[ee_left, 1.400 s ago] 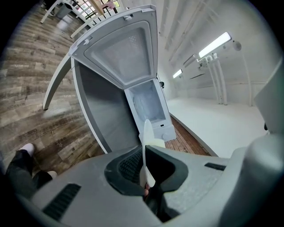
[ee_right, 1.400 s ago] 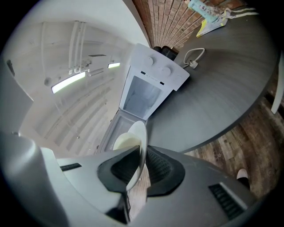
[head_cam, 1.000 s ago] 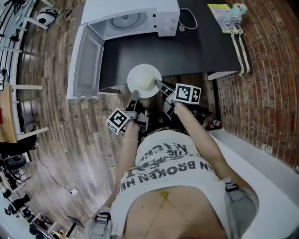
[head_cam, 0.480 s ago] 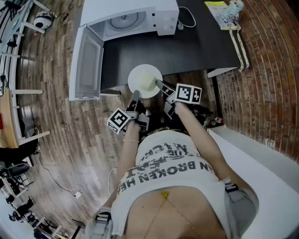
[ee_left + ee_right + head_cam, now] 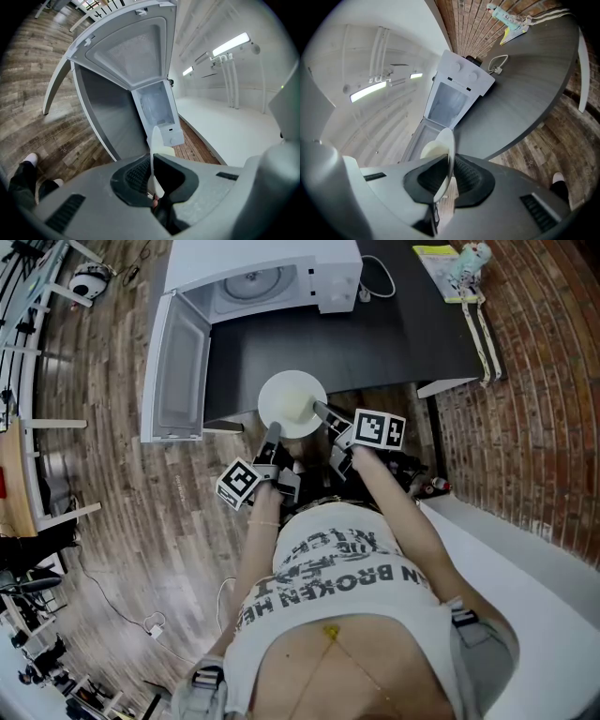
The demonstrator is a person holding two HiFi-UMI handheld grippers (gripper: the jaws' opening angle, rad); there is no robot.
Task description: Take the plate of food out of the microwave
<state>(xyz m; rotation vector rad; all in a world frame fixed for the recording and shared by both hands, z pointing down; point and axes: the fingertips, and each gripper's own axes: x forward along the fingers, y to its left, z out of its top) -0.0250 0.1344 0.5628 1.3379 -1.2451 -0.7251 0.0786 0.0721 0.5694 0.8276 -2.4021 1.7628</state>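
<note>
Plate (image 5: 292, 404) is out of the microwave (image 5: 234, 254) and held btwn my two grippers at the near edge of the table (image 5: 394, 334), partly past it over the floor (image 5: 187, 521). I can't tell if it rests on the table or hangs clear. L gripper (image 5: 152, 165) is nearly closed, pads pinching the plate's near-left rim. R gripper (image 5: 448, 171) is the same, clamped on the near-right rim. The microwave stands at the far side w/ its door (image 5: 178, 367) swung open to the left; only the turntable (image 5: 251, 279) shows inside.

Risks, as I judge them: both grips are thin pinches on a smooth rim, and both are on the near half, so the far half w/ the food (image 5: 298, 409) has no support. If one hand dips or the two drift apart, the rim could slide out of a pad. The plate would then tip away from me, food going first, then the plate onto the table edge or floor. Twisting one wrist vs the other would lever the rim and could do the same. The door is well off to the left, so it's no threat unless I swing that way. Safest, imo: hold both level and get the plate fully onto the table before opening either jaw.
</note>
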